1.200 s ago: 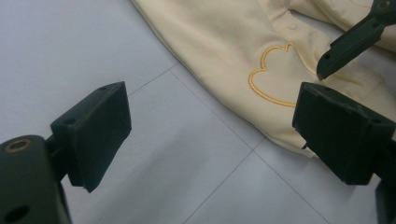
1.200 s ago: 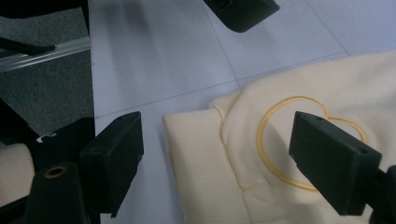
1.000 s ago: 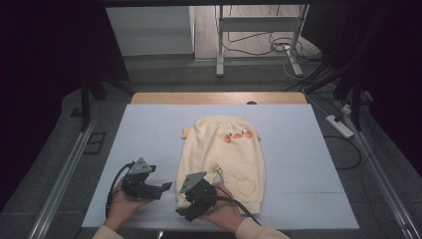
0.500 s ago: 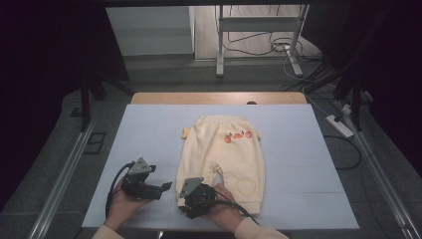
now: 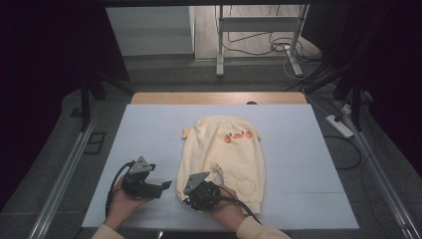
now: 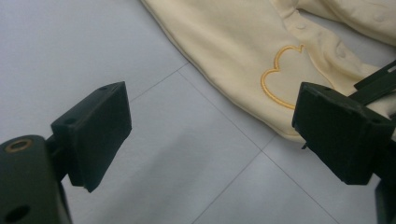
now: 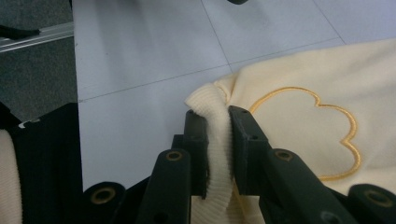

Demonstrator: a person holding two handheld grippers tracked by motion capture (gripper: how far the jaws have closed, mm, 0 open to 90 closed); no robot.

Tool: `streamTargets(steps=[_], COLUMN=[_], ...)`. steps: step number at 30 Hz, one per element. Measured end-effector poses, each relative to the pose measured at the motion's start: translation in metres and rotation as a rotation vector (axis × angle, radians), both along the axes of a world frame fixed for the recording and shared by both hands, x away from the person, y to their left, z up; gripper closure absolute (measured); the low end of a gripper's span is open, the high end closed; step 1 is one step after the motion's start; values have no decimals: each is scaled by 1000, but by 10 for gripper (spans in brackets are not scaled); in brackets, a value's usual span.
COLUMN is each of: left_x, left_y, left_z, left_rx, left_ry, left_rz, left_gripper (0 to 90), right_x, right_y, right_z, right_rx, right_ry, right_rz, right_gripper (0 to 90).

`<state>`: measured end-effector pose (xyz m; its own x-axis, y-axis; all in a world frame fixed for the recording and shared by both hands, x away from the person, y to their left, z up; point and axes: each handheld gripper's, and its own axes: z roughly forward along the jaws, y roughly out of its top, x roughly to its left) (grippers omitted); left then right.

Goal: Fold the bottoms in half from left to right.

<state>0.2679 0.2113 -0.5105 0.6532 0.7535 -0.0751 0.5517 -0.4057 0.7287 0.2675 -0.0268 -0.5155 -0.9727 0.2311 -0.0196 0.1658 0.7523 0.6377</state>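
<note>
At the bottom centre of the high view, the right gripper (image 5: 195,191) is seen pressed against the lower left corner of the one pair of pale yellow baby trousers (image 5: 226,154), and in the right gripper view its jaws are closed tight on the ribbed cuff (image 7: 215,140) of a trouser leg beside an embroidered outline (image 7: 322,133). To its left in the lower left of the high view, the left gripper (image 5: 161,186) is held with jaws spread wide and nothing between them, just beside the garment's edge, over the white table (image 5: 149,129). Two grippers and one garment are counted, the trousers lying flat from bottom centre up to mid-frame, waistband farthest away.
</note>
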Motion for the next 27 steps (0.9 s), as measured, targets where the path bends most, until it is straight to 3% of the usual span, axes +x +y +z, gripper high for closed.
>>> streamTargets(steps=[16,18,24,27], left_x=[30,34,45,51], left_y=[-10,-11,-18,-20], left_z=[14,17,23,25], left_rx=[-53,-46,-17,-21], left_ry=[15,29,21,24], left_rz=[7,-4,-25,-25], left_gripper=[137,136,132,131], right_x=[2,2,4,4], right_y=[-4,-5,-6,-5], right_z=[2,2,2,2], right_rx=[26,25,27,27], right_ry=[28,26,35,34], right_rz=[-2,2,8,9], right_gripper=[777,777,776,775])
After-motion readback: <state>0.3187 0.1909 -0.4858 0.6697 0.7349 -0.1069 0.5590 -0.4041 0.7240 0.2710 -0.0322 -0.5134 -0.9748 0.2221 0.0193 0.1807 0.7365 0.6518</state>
